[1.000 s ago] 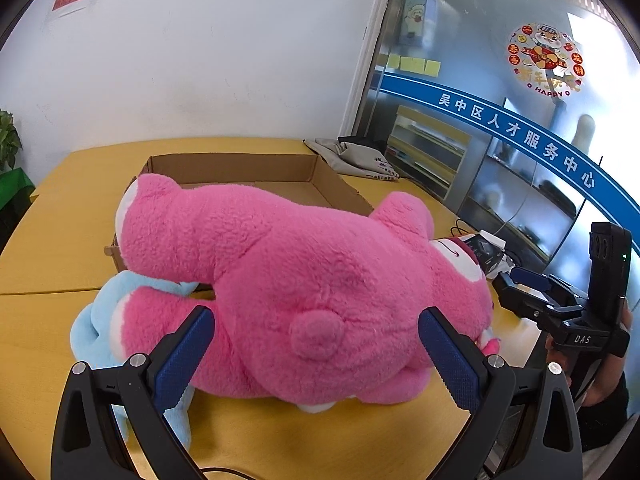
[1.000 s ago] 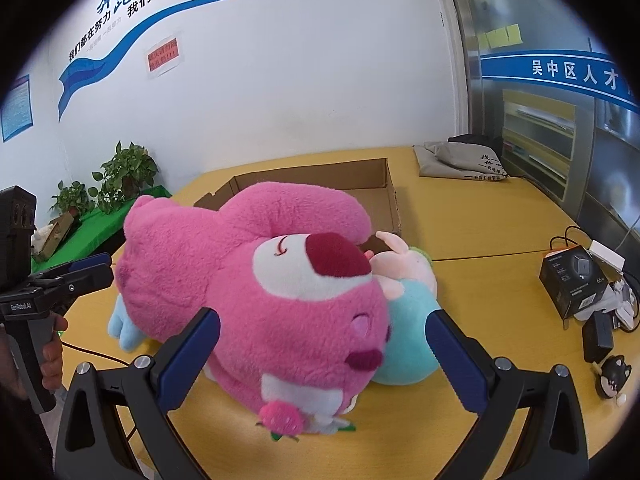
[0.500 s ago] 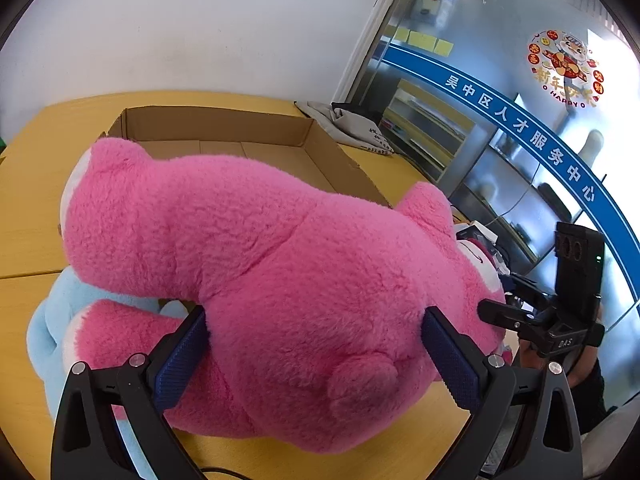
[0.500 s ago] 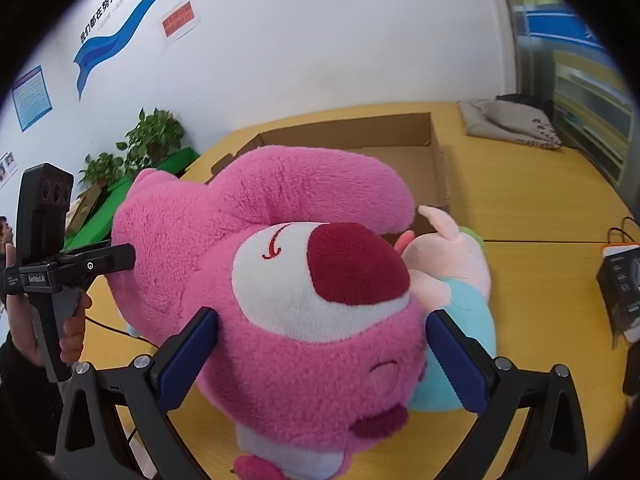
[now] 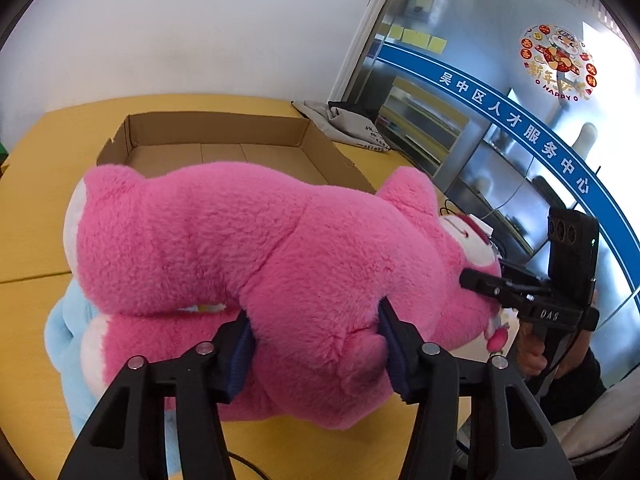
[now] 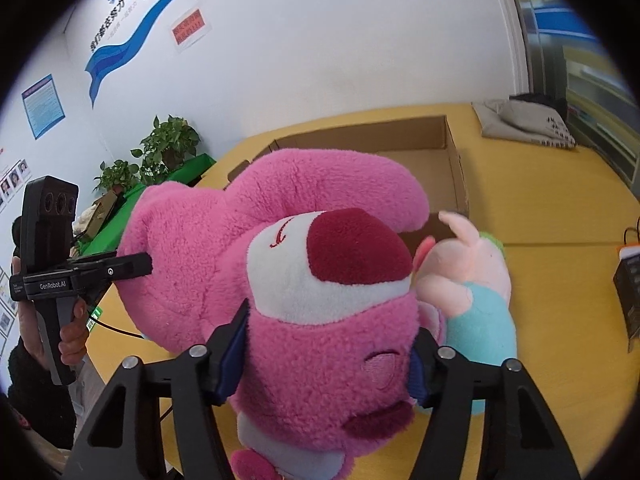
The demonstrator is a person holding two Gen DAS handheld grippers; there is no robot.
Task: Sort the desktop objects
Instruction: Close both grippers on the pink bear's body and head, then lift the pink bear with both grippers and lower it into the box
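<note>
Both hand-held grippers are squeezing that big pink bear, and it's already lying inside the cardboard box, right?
Not quite. Both hand-held grippers, left and right, do squeeze the pink bear, but it lies in front of the cardboard box, not inside, as the left wrist view shows.

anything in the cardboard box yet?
No. In the left wrist view the cardboard box shows only its bare floor; the pink bear lies in front of it.

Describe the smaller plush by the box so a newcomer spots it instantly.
Find the open cardboard box on the yellow table. In front of it lies the big pink bear; the smaller plush is pressed against its face, pale peach head, teal body.
</note>
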